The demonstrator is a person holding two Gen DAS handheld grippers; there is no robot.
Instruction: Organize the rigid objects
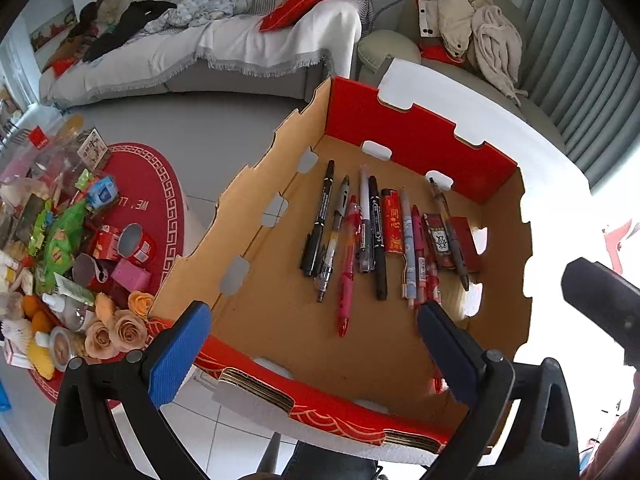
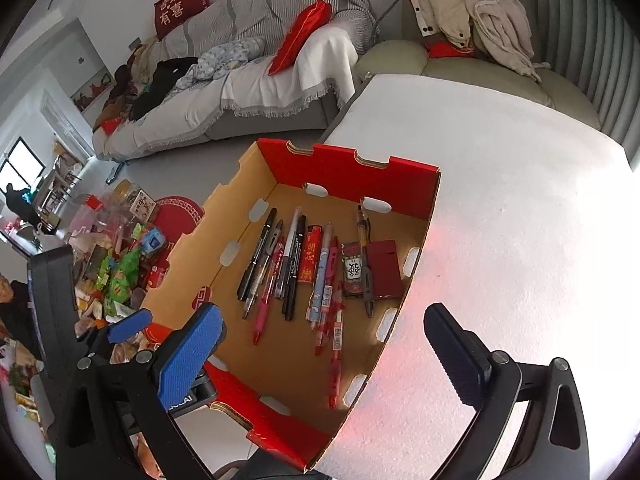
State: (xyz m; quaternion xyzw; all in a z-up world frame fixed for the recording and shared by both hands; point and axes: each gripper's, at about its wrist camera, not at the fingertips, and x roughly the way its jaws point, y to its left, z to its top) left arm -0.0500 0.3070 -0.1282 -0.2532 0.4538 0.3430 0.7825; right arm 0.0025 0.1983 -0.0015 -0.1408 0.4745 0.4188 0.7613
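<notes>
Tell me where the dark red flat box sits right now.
The dark red flat box lies on the floor of the cardboard tray, at the right end of the row, beside the brown pen and near the tray's right wall.

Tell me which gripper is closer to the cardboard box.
Left. The left gripper is open over the cardboard box near wall; the right gripper straddles its right wall, with one finger over the white table.
</notes>
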